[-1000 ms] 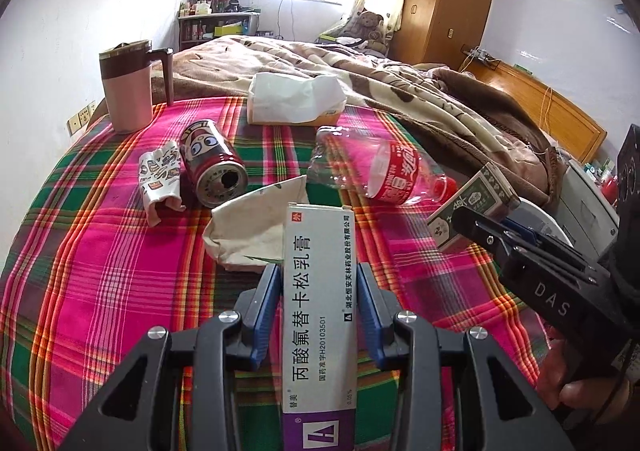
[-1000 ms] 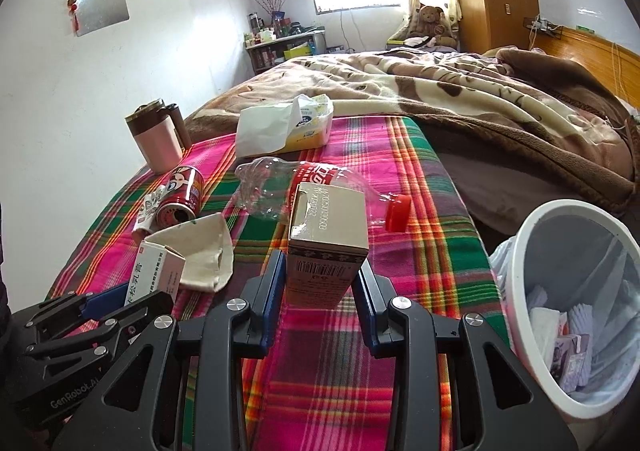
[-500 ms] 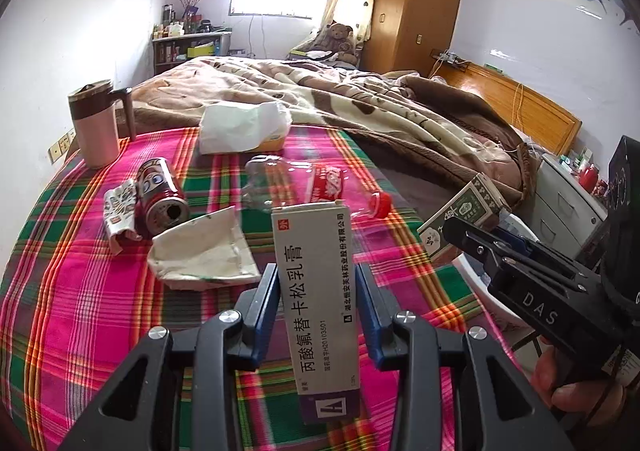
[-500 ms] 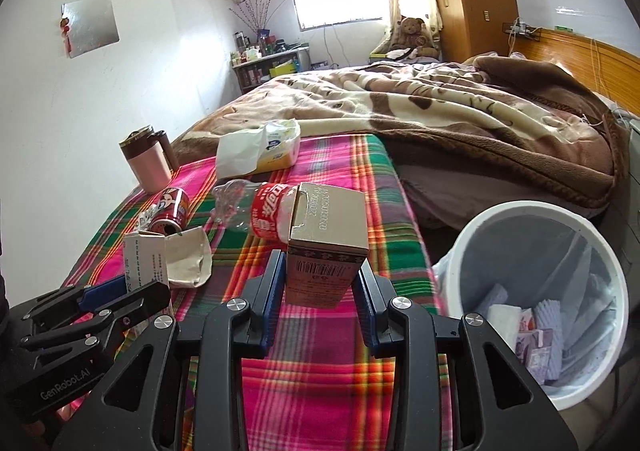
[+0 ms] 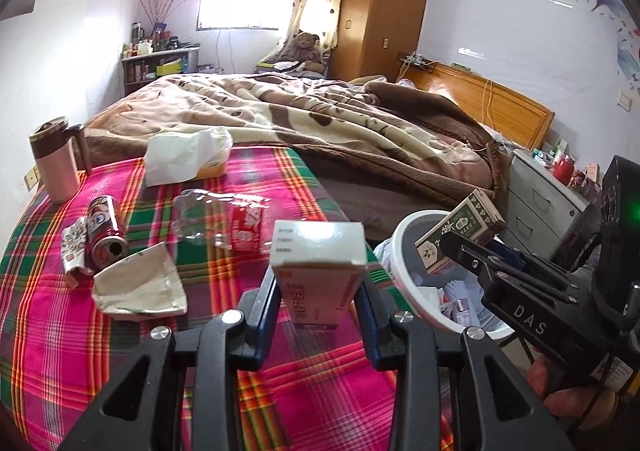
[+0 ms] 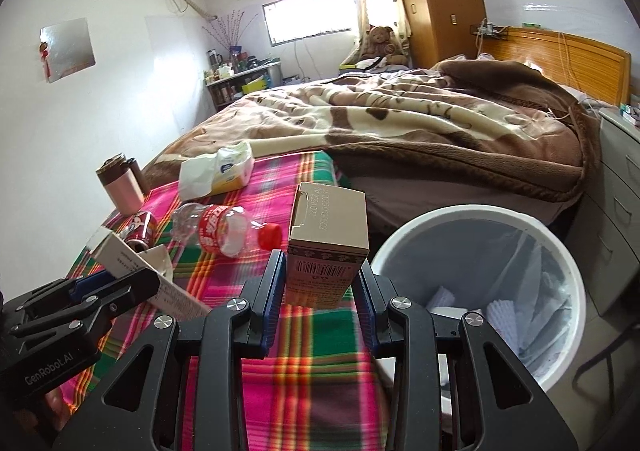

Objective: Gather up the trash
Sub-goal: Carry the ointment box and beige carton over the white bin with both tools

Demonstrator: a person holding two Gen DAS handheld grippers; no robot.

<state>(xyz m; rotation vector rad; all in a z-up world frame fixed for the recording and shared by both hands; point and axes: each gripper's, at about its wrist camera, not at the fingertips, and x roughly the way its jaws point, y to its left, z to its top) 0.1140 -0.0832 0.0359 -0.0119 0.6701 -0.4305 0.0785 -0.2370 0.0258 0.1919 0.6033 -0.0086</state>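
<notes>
My left gripper (image 5: 318, 301) is shut on a white ointment box (image 5: 318, 271), held up above the plaid bedspread. My right gripper (image 6: 322, 283) is shut on a tan and green carton (image 6: 328, 235), which also shows in the left wrist view (image 5: 460, 235) over the rim of the white trash bin (image 6: 472, 215). The bin holds paper scraps. On the bedspread lie a clear plastic bottle with a red cap (image 6: 224, 229), a red drink can (image 5: 106, 239), a crumpled wrapper (image 5: 74, 251) and a torn paper bag (image 5: 140, 287).
A pink mug (image 5: 54, 159) and a tissue pack (image 5: 186, 157) stand at the far side of the plaid bedspread (image 5: 320, 379). A brown blanket (image 6: 420, 123) covers the bed behind. A grey nightstand (image 6: 616, 187) stands right of the bin.
Both grippers have lifted and swung right with their boxes. The ointment box now tilts end-on towards the camera, and the carton has moved next to the bin's rim.
</notes>
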